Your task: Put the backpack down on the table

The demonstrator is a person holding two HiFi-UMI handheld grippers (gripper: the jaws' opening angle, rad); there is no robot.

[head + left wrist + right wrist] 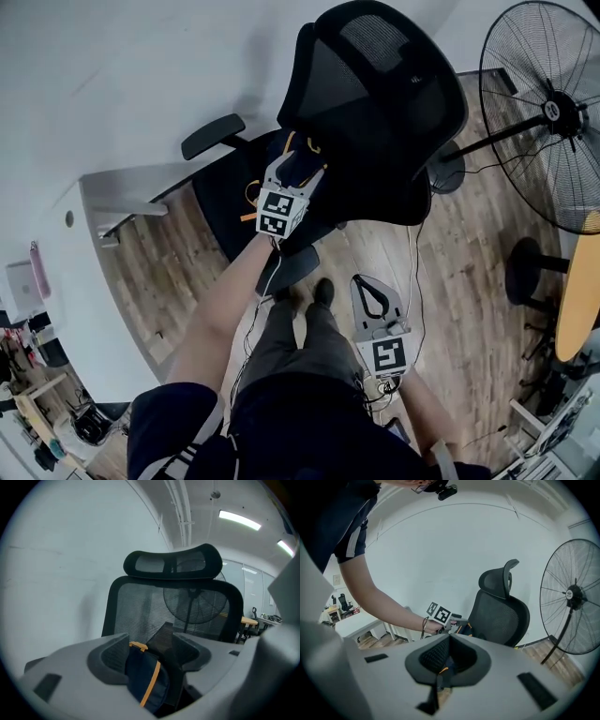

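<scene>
Close up, my left gripper (151,638) has its jaws wide, one on each side of the backpack (147,679). Its dark-blue top with orange trim sits between them, and I cannot see either pad pressing on it. A dark strap rises just behind the top, also between the jaws. The backpack stands on the seat of the chair (394,84), close against the black mesh back, with the headrest above it in the left gripper view. From the head view, my left arm stretches out over the seat to reach it. My right gripper (449,639) hangs lower, near my right leg and well apart from the chair, with its jaws together and nothing between them. Under it lies the floor (469,281) of wood planks. The table (117,187) stands left of the chair, by the white wall, with the backpack not on it. The fan (553,112) stands on the chair's other side.
</scene>
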